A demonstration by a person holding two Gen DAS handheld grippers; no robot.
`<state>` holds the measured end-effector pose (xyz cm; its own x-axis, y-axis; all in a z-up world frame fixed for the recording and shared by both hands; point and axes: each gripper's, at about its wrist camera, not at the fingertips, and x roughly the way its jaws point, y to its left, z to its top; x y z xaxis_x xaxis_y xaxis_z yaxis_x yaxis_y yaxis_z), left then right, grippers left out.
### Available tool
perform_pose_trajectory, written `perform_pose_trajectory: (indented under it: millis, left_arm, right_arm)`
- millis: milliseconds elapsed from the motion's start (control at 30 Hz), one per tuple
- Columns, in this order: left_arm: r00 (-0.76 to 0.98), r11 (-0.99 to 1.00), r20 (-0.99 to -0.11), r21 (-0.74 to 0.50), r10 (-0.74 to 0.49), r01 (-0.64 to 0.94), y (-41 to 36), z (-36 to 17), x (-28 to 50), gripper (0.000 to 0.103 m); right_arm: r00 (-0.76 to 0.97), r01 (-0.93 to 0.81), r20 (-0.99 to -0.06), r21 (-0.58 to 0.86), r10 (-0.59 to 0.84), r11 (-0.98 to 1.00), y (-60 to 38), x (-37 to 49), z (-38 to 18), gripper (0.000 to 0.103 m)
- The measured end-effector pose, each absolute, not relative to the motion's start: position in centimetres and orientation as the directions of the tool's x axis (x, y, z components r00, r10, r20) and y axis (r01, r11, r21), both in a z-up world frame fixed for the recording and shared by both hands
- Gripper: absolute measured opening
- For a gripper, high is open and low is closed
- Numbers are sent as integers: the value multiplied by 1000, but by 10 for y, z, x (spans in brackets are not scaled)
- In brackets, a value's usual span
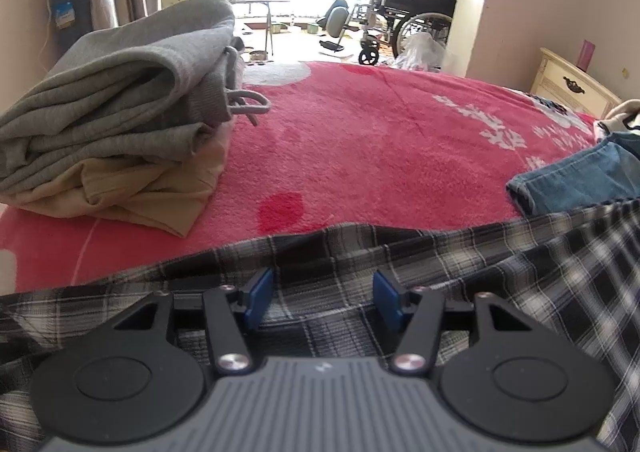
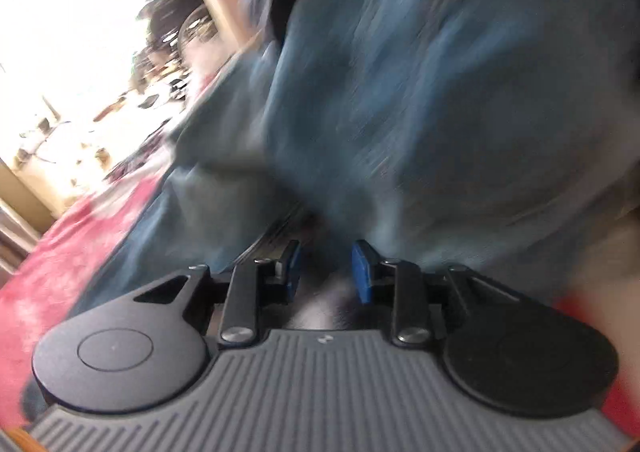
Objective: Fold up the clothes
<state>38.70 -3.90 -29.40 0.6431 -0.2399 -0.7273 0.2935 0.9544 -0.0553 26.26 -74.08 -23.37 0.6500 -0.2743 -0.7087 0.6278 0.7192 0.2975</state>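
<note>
Clothes lie across a red blanket; no writing on them can be read. Directly under the left gripper spreads a black-and-white plaid shirt, its blue-padded jaws spread wide and holding nothing. Far left sits a folded stack: a grey hoodie on top of a beige garment. Blue jeans rest at the right edge. The right gripper hangs close before the blurred jeans, jaws apart, nothing visibly clamped.
</note>
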Motion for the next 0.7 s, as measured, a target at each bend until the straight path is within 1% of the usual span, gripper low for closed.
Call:
perform_pose_trajectory:
  millis: [67, 133, 200, 300, 333, 433, 533, 567, 600, 700]
  left_arm:
    - [652, 957, -718, -70, -243, 280, -34, -286, 385, 57]
    - [664, 959, -706, -80, -247, 272, -29, -274, 380, 57]
    - [671, 958, -696, -90, -256, 272, -23, -263, 371, 58]
    - [672, 951, -685, -104, -280, 291, -13, -248, 349, 59]
    - [673, 949, -682, -108, -289, 297, -10, -243, 341, 59]
    - [631, 943, -719, -106, -292, 315, 2, -245, 316, 62]
    - [625, 963, -750, -57, -216, 265, 18, -252, 294, 61]
    - [628, 968, -753, -47, -197, 248, 25, -251, 288, 60]
    - [632, 972, -754, -38, -179, 230, 31, -250, 282, 60]
    - [651, 976, -743, -11, -153, 217, 41, -241, 268, 61]
  right_arm:
    - [664, 566, -721, 311, -198, 764, -731, 243, -219, 27]
    - [672, 500, -731, 327, -121, 802, -721, 223, -205, 30]
    - [672, 432, -739, 343, -44, 834, -711, 203, -191, 31]
    - [624, 342, -777, 368, 84, 864, -686, 187, -205, 31]
    - [628, 351, -774, 372, 79, 859, -687, 184, -209, 31]
    - [658, 400, -753, 380, 28, 834, -695, 175, -218, 31]
    - [683, 446, -730, 390, -25, 806, -704, 166, -226, 29]
    - [690, 461, -722, 393, -43, 795, -706, 163, -229, 29]
    - [697, 476, -715, 397, -61, 785, -709, 160, -232, 31]
    - [714, 518, -690, 410, -116, 751, -718, 151, -241, 31]
